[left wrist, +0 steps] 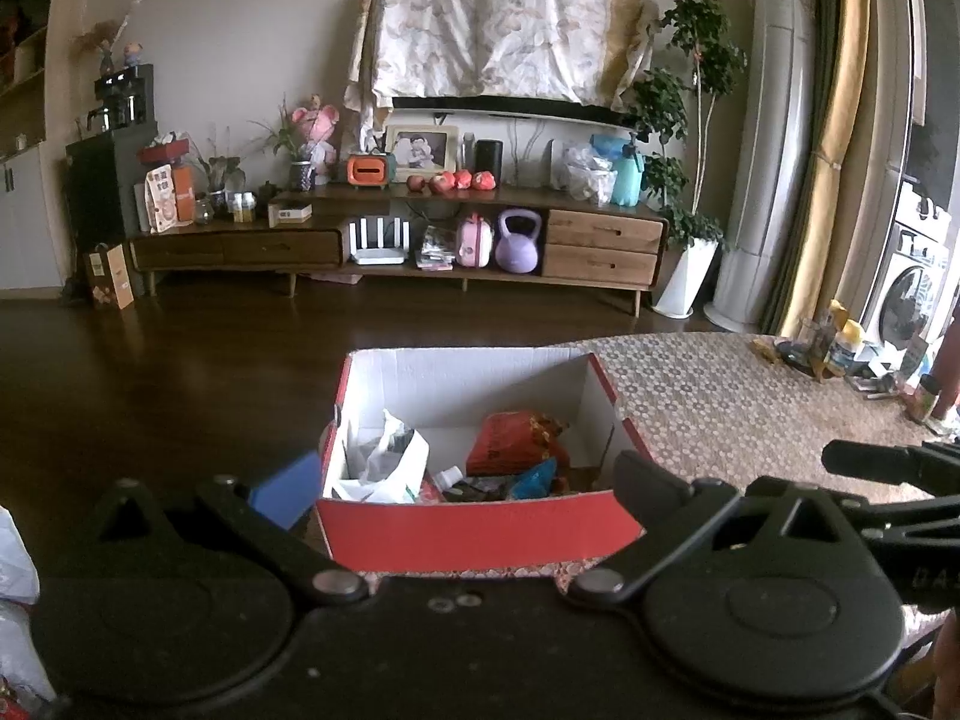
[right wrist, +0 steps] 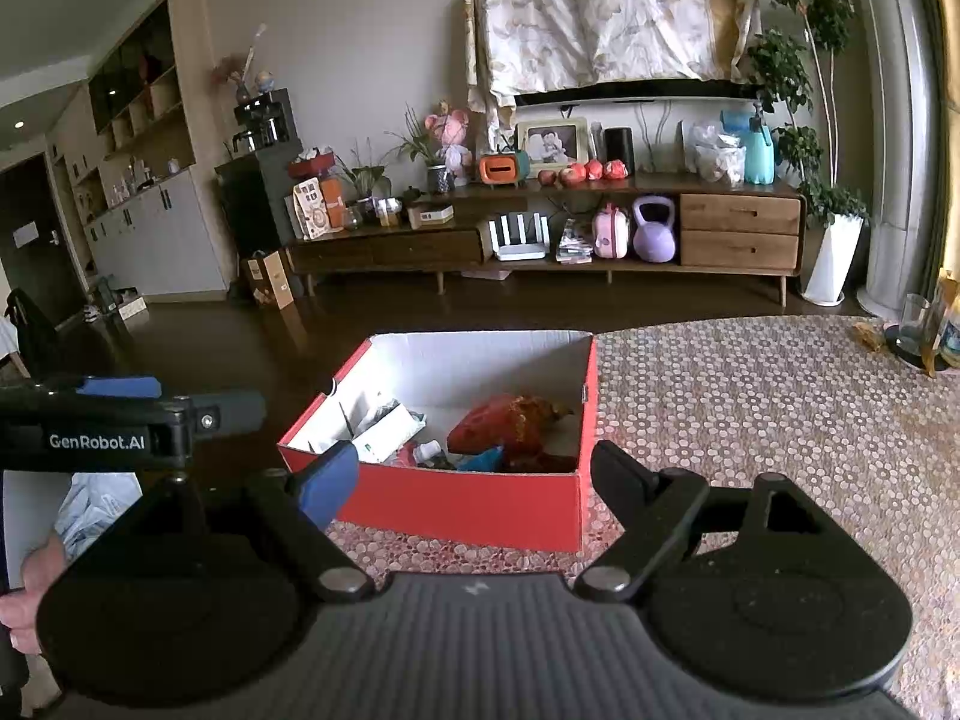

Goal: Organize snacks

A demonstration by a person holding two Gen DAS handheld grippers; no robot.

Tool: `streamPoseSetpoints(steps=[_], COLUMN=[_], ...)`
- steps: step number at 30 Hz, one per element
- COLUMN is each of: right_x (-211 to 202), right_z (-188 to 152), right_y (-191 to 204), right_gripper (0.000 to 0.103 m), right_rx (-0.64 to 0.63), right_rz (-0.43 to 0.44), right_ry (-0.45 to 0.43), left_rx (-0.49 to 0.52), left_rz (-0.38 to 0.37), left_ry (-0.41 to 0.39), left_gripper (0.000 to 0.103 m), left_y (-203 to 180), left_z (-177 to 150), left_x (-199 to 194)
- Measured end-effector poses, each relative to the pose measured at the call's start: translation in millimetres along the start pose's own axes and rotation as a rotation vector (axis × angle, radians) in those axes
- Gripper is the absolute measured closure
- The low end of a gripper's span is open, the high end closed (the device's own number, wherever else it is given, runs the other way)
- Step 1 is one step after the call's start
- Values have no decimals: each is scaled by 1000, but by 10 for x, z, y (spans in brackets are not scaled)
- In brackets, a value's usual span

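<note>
While both grippers are hovering short of the red box (left wrist: 480, 531), each is standing with fingers spread wide and gripping nothing: left gripper (left wrist: 462, 471), right gripper (right wrist: 474, 471). Sitting on a patterned tablecloth (right wrist: 750, 396), the box is holding a white bag (left wrist: 384, 462), a red snack packet (left wrist: 510, 441) and a blue wrapper (left wrist: 534, 480). Only the right view is showing a hand (right wrist: 27, 594) and a shelving unit (right wrist: 144, 102); only the left is showing a washing machine (left wrist: 912, 294).
</note>
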State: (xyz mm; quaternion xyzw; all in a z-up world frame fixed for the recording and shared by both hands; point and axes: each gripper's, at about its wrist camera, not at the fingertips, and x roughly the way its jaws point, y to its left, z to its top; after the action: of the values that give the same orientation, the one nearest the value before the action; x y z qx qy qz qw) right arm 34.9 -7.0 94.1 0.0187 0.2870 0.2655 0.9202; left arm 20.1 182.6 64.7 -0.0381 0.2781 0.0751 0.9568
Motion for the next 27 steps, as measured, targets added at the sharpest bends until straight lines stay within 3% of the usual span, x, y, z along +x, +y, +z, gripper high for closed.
streamPoseSetpoints(steps=[27], right_x=[24], right_z=[24], right_y=[-17], right_gripper=[18], right_rx=[10], right_rz=[-1], right_ry=[36], left_rx=[-9], left_rz=[-39], left_ry=[-11], left_gripper=[0], left_y=[-25], left_z=[22], left_x=[-46])
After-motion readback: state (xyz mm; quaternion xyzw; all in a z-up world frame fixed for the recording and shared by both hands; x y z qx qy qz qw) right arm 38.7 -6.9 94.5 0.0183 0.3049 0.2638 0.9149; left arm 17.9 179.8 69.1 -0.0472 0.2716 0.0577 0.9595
